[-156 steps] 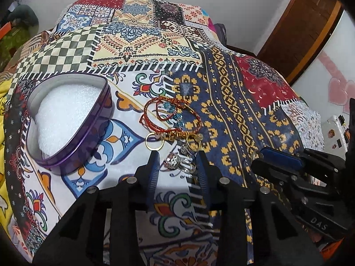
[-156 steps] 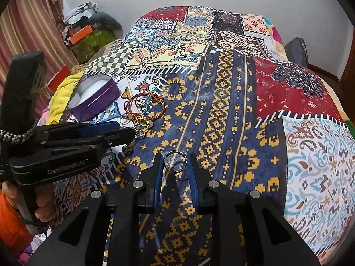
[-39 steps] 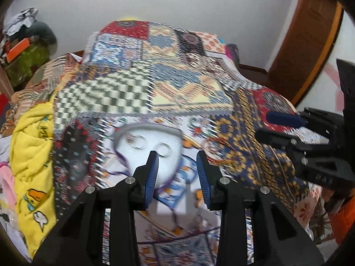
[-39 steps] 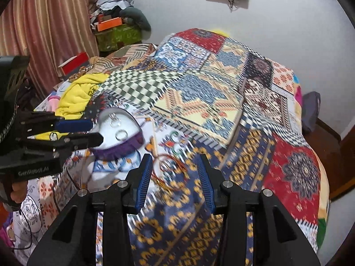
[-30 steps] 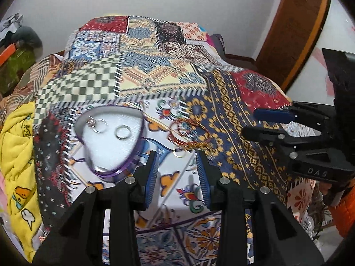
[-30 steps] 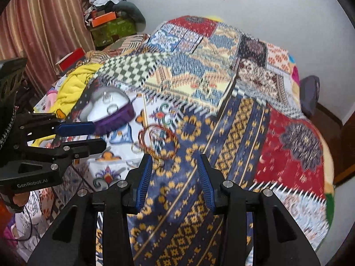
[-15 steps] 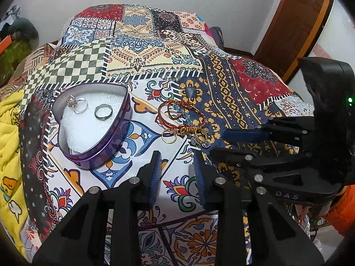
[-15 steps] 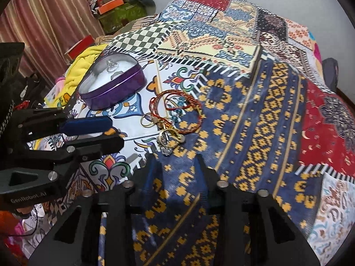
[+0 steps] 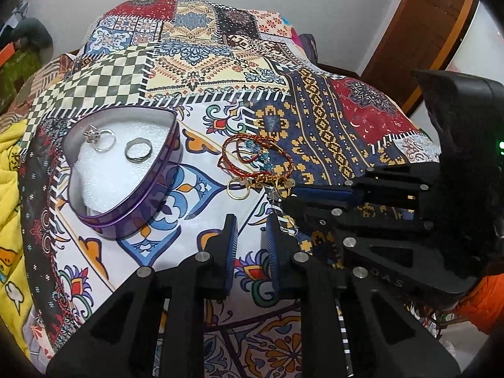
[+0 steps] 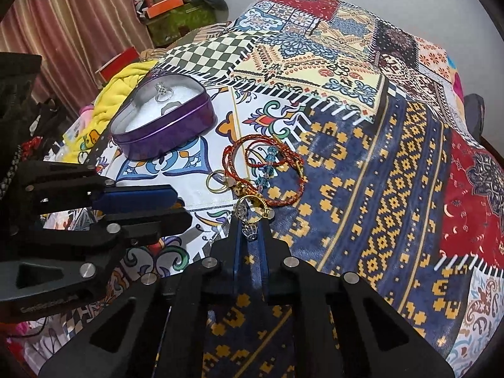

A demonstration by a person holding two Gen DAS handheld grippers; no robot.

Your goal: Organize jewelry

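My right gripper (image 10: 250,231) jaws nearly together around a ring (image 10: 251,232); my left gripper (image 9: 250,236) jaws apart, empty, above bedspread (image 9: 201,195).

Right tool (image 10: 251,220) seemingly narrowed, left tool (image 9: 250,220) apart

**Two rings in the tin, the rest on the quilt**

We see a purple heart-shaped tin (image 9: 132,220), lid off, lined with white foam, sitting flat on the quilt. On the foam lie two rings apart from each other: a silver ring (image 9: 100,137) with a chunky setting near the back, and a plain band (image 9: 137,150) beside it, flat.

Right of the tin, well apart from it, we find a loose heap: red braided bracelets (image 10: 234,157) in overlapping loops, with blue beads (image 10: 268,167) strung inside them. A plain gold ring (image 10: 216,182) lies flat at the heap's near left edge. At its near edge a gold stone ring (image 10: 250,209) stands tilted, with a small dark charm (image 10: 251,232) just below it.
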